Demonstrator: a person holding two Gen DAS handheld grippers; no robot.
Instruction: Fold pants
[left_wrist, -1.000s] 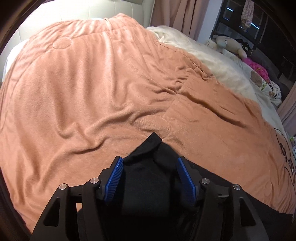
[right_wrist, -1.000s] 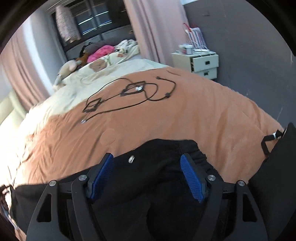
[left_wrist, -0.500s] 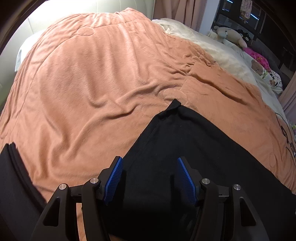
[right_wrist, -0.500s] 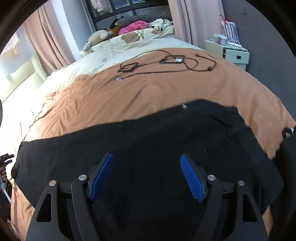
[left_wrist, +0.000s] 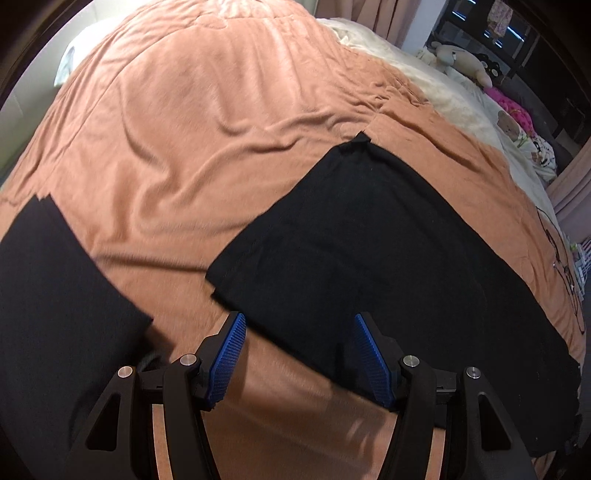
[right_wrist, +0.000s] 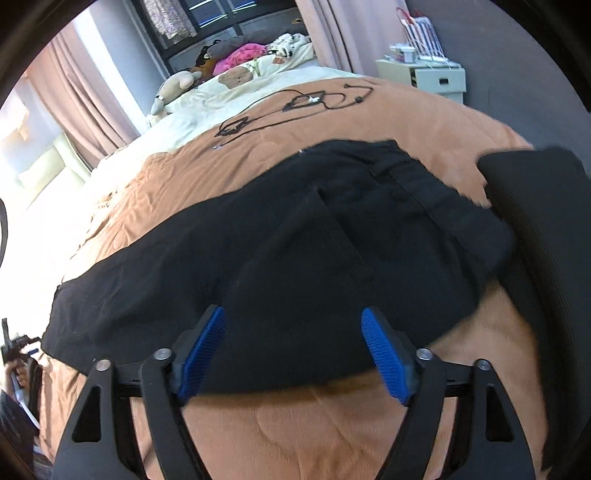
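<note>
Left wrist view shows the left gripper with its jaws apart and nothing gripped, above the near edge of the pants, which lie flat on the blanket. Only this view shows another black cloth at the left. Right wrist view shows the right gripper, whose jaws have just been opening; they stand wide and hold nothing, over the pants' waist part. Only this view shows cables and a nightstand beyond.

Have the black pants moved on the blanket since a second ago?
Yes. The black pants, bunched between the jaws earlier, now lie spread flat, reaching toward the black cable.
</note>
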